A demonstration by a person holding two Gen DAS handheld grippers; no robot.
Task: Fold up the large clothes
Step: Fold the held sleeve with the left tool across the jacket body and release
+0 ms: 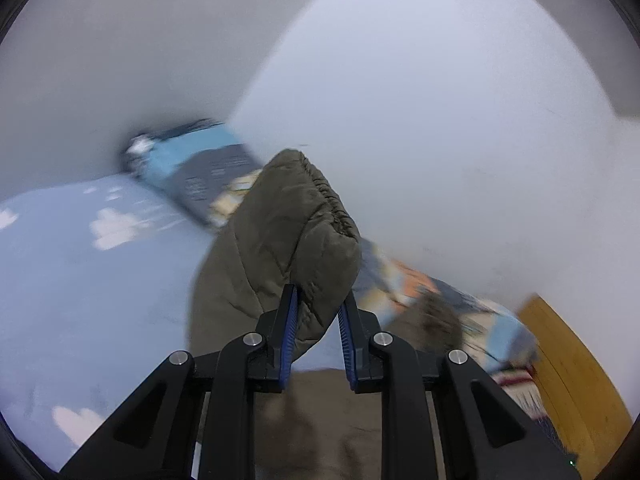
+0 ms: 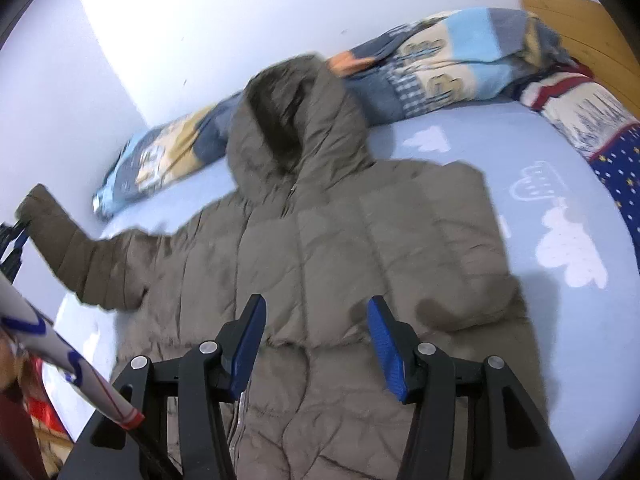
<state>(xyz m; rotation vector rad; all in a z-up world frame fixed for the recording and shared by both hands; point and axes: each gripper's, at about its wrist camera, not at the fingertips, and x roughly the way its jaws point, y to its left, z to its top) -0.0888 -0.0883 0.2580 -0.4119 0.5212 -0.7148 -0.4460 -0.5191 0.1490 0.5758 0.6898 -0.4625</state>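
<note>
An olive-brown hooded puffer jacket [image 2: 320, 248] lies spread on a light blue bed sheet [image 2: 560, 320], hood [image 2: 280, 128] toward the wall. My left gripper [image 1: 318, 304] is shut on the cuff of the jacket's left sleeve [image 1: 296, 232] and holds it lifted above the bed; the raised sleeve [image 2: 72, 248] and that gripper [image 2: 14, 240] show at the left edge of the right wrist view. My right gripper [image 2: 316, 320] is open and empty, hovering over the jacket's lower front. The other sleeve [image 2: 460, 240] lies folded across the jacket's chest.
A rolled patterned blue blanket [image 2: 420, 68] lies along the white wall [image 2: 240, 20]. Another patterned red and navy cover [image 2: 592, 120] lies at the right by a wooden headboard [image 2: 592, 28]. The person's white sleeve [image 2: 60, 352] is at lower left.
</note>
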